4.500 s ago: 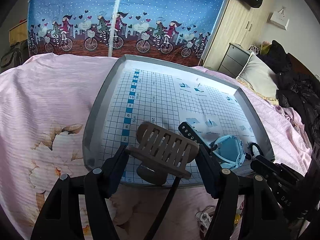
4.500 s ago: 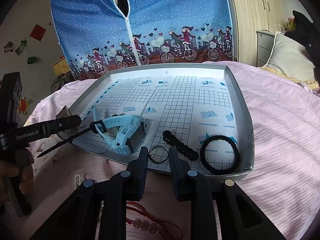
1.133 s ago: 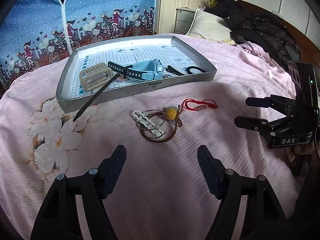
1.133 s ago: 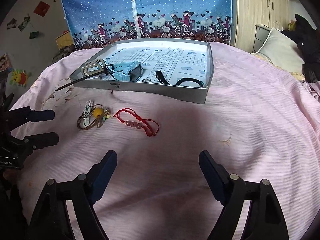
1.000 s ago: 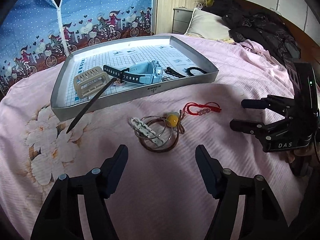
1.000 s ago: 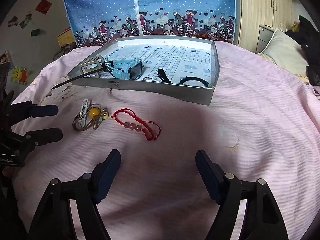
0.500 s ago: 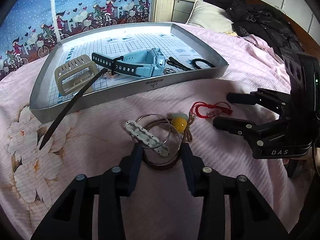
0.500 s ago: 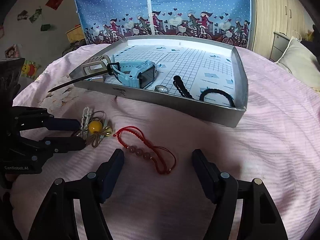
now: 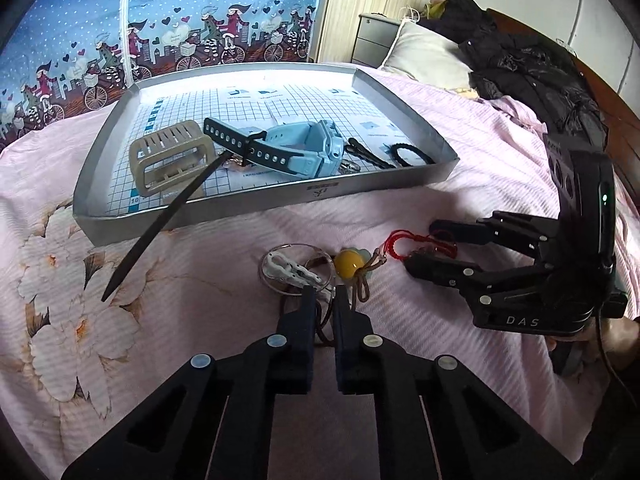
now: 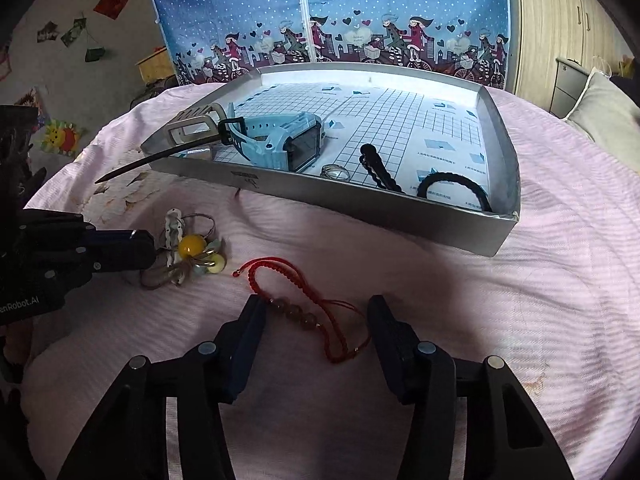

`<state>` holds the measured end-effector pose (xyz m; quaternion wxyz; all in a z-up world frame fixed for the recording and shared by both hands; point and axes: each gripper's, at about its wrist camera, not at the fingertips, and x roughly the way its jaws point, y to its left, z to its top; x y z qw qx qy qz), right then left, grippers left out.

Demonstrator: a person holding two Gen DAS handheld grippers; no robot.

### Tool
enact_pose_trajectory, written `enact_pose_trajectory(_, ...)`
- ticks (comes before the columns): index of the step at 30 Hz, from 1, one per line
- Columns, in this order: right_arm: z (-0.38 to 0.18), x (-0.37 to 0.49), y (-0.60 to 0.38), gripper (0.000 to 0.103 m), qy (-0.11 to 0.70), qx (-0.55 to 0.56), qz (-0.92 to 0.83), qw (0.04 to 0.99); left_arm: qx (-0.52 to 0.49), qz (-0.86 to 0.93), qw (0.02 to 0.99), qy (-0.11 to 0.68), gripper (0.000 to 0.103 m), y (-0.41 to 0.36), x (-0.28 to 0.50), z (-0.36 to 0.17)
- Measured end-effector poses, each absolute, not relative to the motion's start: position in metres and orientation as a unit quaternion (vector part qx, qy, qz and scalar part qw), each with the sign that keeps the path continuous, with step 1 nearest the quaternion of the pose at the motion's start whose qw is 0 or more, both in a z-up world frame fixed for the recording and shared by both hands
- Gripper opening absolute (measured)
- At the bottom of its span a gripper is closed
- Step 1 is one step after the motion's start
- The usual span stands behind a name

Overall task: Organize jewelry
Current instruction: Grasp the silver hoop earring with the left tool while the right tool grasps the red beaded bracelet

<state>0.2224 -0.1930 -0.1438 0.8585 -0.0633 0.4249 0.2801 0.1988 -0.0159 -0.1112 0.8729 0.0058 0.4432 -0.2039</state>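
On the pink bedspread lies a tangle of jewelry [image 9: 346, 263]: a yellow bead, a white clip, a wire ring and a brown cord. My left gripper [image 9: 323, 294] has come down on its near edge, fingers almost together, with the brown cord and ring caught between them. A red cord bracelet [image 10: 280, 272] with brownish beads lies to the right of the tangle. My right gripper [image 10: 318, 308] stands open, one finger on each side of the beads. The silver tray [image 9: 320, 196] beyond holds a blue watch [image 9: 304, 146], a beige comb clip, a black hair stick, a ring, a black clip and a black hair tie.
The hair stick [image 9: 160, 224] pokes out over the tray's front left rim onto the bedspread. A pillow [image 9: 424, 52] and dark clothes lie at the far right. A blue patterned cloth wardrobe stands behind the tray. Bare bedspread lies near both grippers.
Both grippers have moved forward and down toward the bedspread. The left one has closed from wide open onto the tangle. The right one now straddles the red bracelet, still open.
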Motion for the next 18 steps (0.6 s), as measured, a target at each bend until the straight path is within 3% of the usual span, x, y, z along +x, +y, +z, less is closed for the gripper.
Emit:
enact_pose_trajectory(8, -0.144, 0.222, -0.195, 0.046, 0.431, -0.047, 0.287, 0.854, -0.054, -0.197, 0.864, 0.461, 0.002, 0.004, 0.200, -0.103)
enact_pose_trajectory(18, -0.143, 0.220, -0.194, 0.018, 0.437, -0.023, 0.304, 0.846, -0.078, -0.189, 0.884, 0.420, 0.000, 0.024, 0.196, -0.076)
